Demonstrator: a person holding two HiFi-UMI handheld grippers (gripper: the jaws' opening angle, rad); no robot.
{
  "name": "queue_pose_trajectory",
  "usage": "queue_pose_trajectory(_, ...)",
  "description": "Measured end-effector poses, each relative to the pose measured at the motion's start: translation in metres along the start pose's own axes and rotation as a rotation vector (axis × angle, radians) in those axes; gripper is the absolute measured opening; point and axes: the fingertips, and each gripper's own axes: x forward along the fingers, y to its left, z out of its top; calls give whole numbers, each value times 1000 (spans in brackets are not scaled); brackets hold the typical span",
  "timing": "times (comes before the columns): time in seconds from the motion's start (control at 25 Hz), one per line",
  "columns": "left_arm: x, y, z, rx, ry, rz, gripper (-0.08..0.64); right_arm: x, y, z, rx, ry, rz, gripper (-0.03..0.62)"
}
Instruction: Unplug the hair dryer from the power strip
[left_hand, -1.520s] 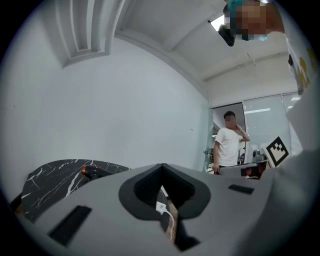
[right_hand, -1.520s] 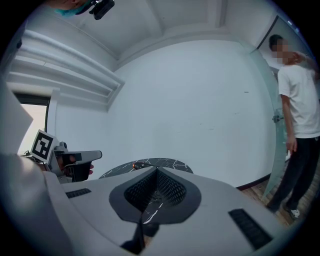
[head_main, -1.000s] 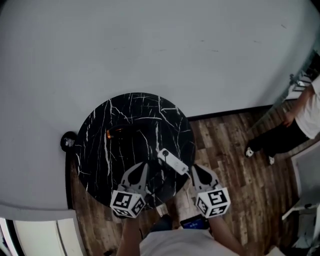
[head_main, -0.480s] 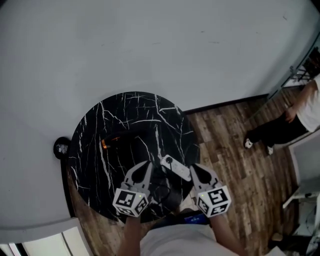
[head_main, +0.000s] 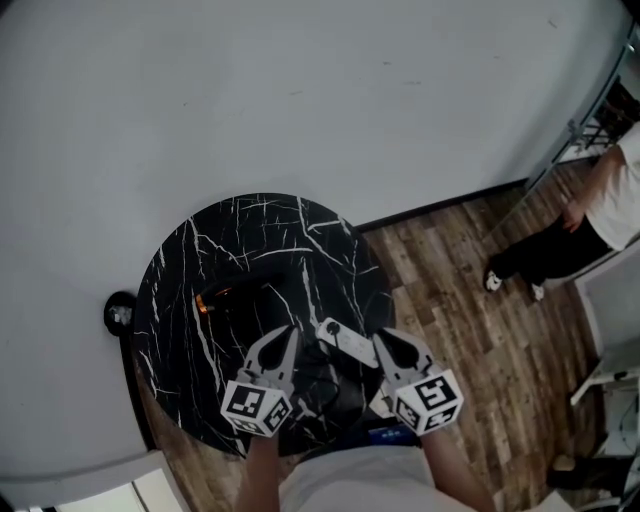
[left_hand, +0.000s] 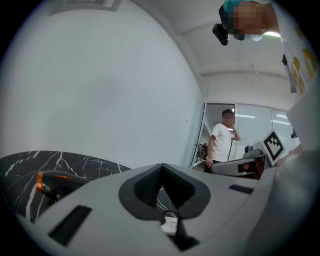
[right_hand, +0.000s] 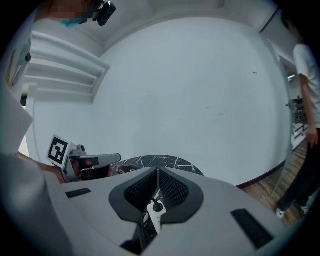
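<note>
The left gripper (head_main: 288, 338) and the right gripper (head_main: 381, 342) are both pressing their jaws fully together, holding nothing, and are hovering side by side over the near edge of the round black marble table (head_main: 230, 235). The white power strip (head_main: 346, 342) is lying between their tips. The dark hair dryer (head_main: 232, 296) with orange trim is resting farther back, to the left. A person (head_main: 575, 235) is standing off to the right.

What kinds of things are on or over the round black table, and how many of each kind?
Power strip: 1
Hair dryer: 1
Grippers: 2, the left gripper and the right gripper
Total: 4
</note>
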Motion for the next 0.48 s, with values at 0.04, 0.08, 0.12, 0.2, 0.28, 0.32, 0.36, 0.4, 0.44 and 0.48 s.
queue_pose_trajectory(0.04,0,0,-1,12,10,0,-1,0,0,0,4,0,2,-2)
queue_pose_trajectory(0.08,1,-1,-2,22,18,0,0,-1,-1,0,9,-1,4,-2)
queue_pose_trajectory(0.12,3,0,-3,28,21,1,0,-1,-1,-1,11,-1,7,-2)
queue_pose_trajectory(0.2,5,1,-2,34,18,0,-1,0,-2,-2,6,0,13,-2)
queue_pose_trajectory(0.28,7,2,-3,35,20,1,0,2,-4,-5,-2,6,17,-2)
queue_pose_trajectory(0.32,8,2,-3,35,25,4,0,3,-5,-8,-4,9,19,-2)
queue_pose_trajectory(0.36,9,3,-4,33,30,7,0,4,-7,-10,-5,14,19,-2)
queue_pose_trajectory(0.4,10,3,-5,32,37,8,0,5,-8,-11,-4,21,19,-2)
queue_pose_trajectory(0.44,11,3,-6,31,45,7,-1,6,-9,-12,-2,30,19,-2)
queue_pose_trajectory(0.48,12,3,-8,32,53,4,-1,6,-9,-14,-2,39,21,-2)
